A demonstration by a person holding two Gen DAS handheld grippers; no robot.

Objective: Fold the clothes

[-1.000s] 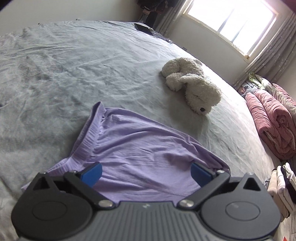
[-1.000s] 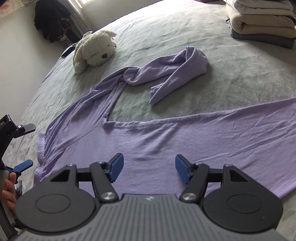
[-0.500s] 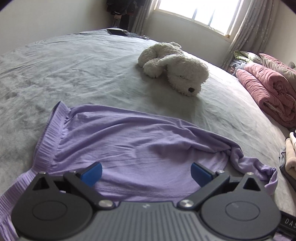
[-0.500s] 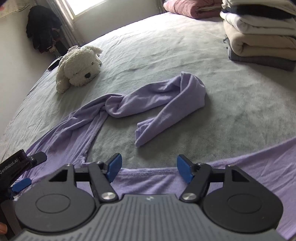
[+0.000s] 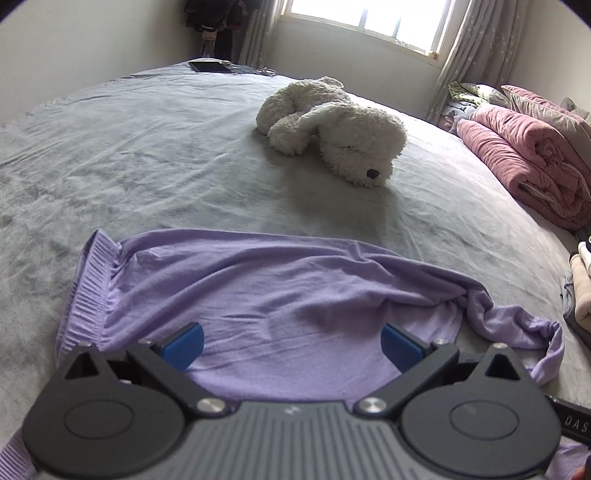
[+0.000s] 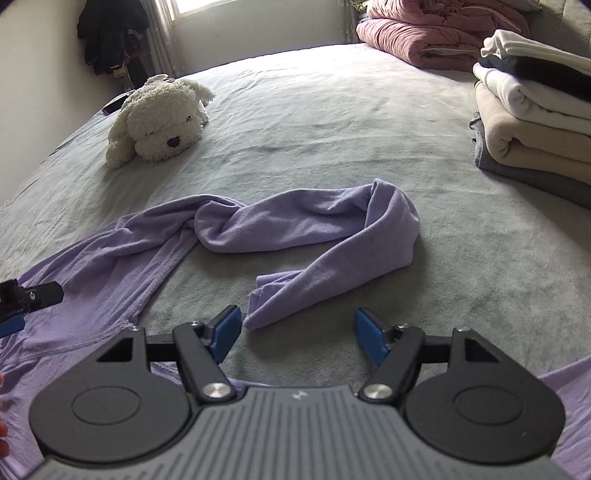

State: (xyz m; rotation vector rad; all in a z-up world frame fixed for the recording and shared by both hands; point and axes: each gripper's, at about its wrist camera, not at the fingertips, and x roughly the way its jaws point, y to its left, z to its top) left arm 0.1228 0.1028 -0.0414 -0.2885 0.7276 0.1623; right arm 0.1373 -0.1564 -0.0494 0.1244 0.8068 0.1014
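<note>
- Only one scrap of writing is legible: the letters "DAS" on a black part at the right edge of my left view, cut off by the frame.
- My left tongs [image 5: 291, 341] stand wide apart with nothing between the blue pads, hovering over the body of the purple shirt [image 5: 258, 295], which lies spread on the grey bed [image 5: 147, 147].
- My right tongs [image 6: 297, 334] are also spread wide and hold nothing; the end of the shirt's twisted sleeve [image 6: 306, 236] lies just beyond the left pad.
- Compared with a second ago, my right view has moved forward: then the shirt's hem filled the space between the pads, now bare bed shows there and the sleeve is much nearer.
- My left view has tilted up since then, so the white stuffed dog [image 5: 332, 129] sits closer to centre and the window [image 5: 365, 18] shows in full.
- A stack of folded clothes [image 6: 535, 103] rests at the right, with a pink quilt [image 6: 436, 33] behind it.
</note>
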